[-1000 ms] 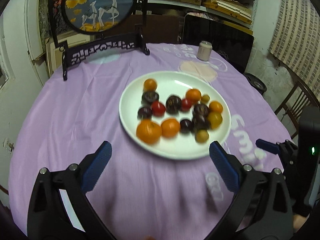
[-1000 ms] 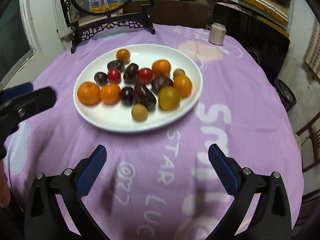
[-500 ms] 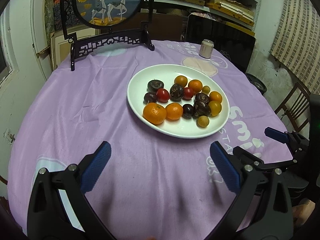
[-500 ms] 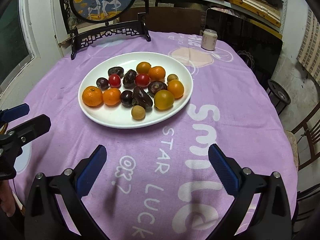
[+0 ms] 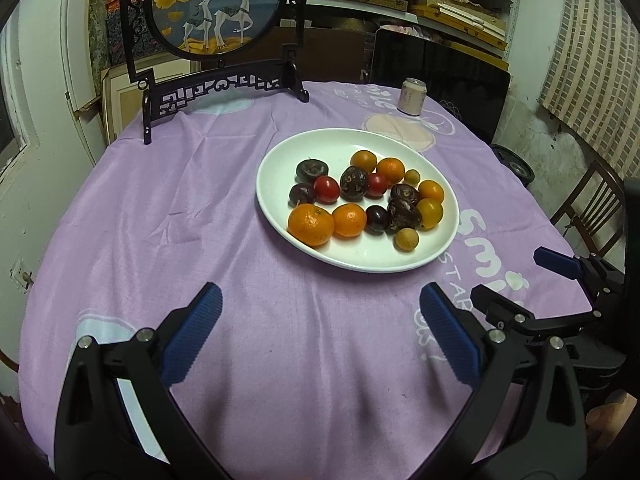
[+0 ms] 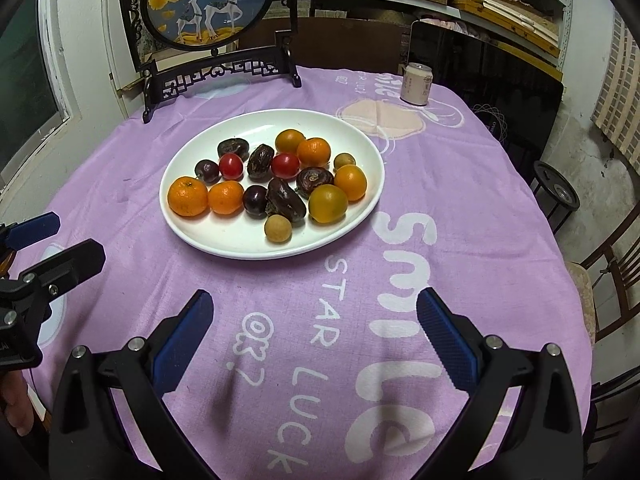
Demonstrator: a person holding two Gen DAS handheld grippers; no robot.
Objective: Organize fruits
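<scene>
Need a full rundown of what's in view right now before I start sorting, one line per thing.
Plate: 1, white, oval, centre of the table, holding all the fruit.
Oranges: 2, orange, side by side on the plate's left.
Cherry tomatoes: 2, red, mid-plate.
Dark fruits: 7, purple-brown, scattered through the pile.
Orange-yellow round fruits: 4, plate's right and back.
Small tan fruits: 2, one at the near edge, one at the right.
Tablecloth: 1, purple with white lettering, covering the table.
Can: 1, pale, far right of the table.
Deer screen: 1, round picture in a black stand, far edge.
Left gripper: open, empty, short of the plate.
Right gripper: open, empty, short of the plate.
</scene>
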